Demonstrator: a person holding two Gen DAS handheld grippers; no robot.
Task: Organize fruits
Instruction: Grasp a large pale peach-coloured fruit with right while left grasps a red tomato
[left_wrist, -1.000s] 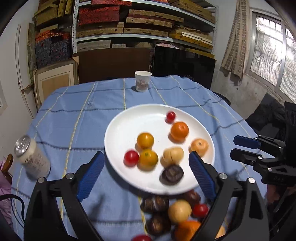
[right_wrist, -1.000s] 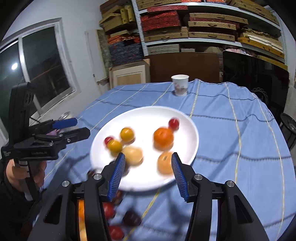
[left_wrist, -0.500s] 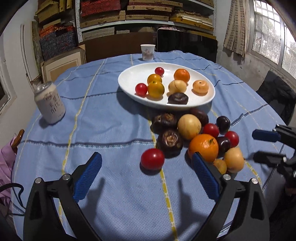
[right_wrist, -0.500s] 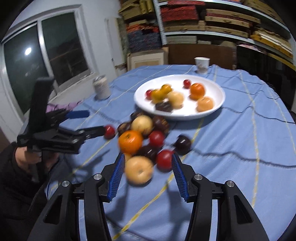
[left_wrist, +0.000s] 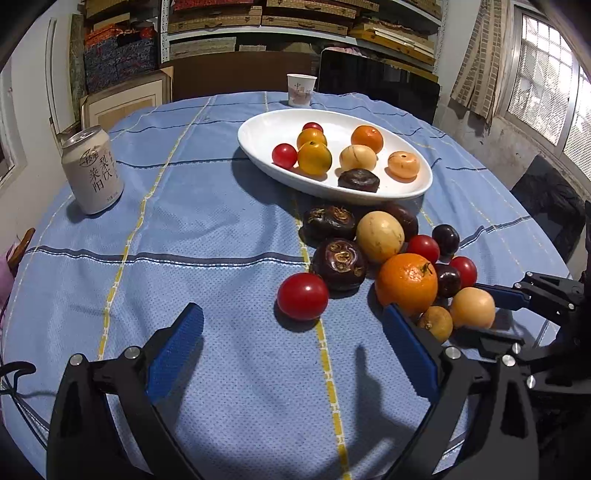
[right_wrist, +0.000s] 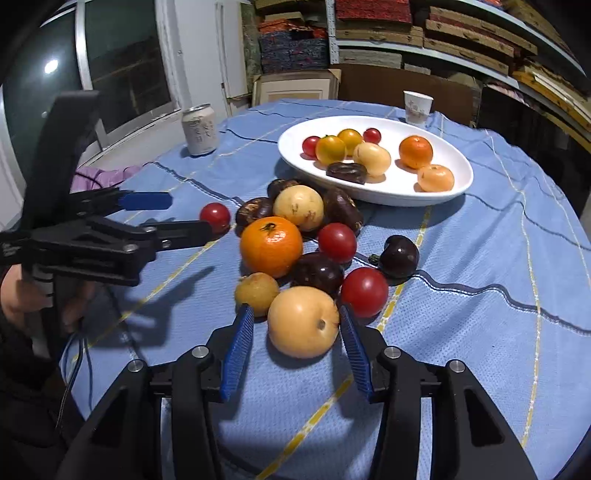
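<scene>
A pile of fruit lies on the blue cloth in front of a white plate (left_wrist: 258, 146) (right_wrist: 402, 194) that holds several fruits. In the pile are an orange (left_wrist: 406, 282) (right_wrist: 271, 245), red tomatoes, dark plums and dark chestnut-like fruits. My right gripper (right_wrist: 295, 314) (left_wrist: 508, 314) straddles a pale orange round fruit (right_wrist: 303, 321) (left_wrist: 472, 308) at the pile's near edge. Its jaws are closing and a gap still shows at the left pad. My left gripper (left_wrist: 291, 317) (right_wrist: 190, 216) stands wide open, low over the cloth, just short of a lone red tomato (left_wrist: 303, 295) (right_wrist: 215, 216).
A drink can (left_wrist: 92, 170) (right_wrist: 199, 129) stands on the left of the table and a paper cup (left_wrist: 301, 89) (right_wrist: 417, 107) behind the plate. Shelves with boxes fill the back wall. A hand (right_wrist: 22, 299) holds the left gripper's handle.
Both grippers have drawn back from over the plate and sunk to the fruit pile. The right jaws have narrowed around the pale orange fruit. The left gripper has held still lately.
</scene>
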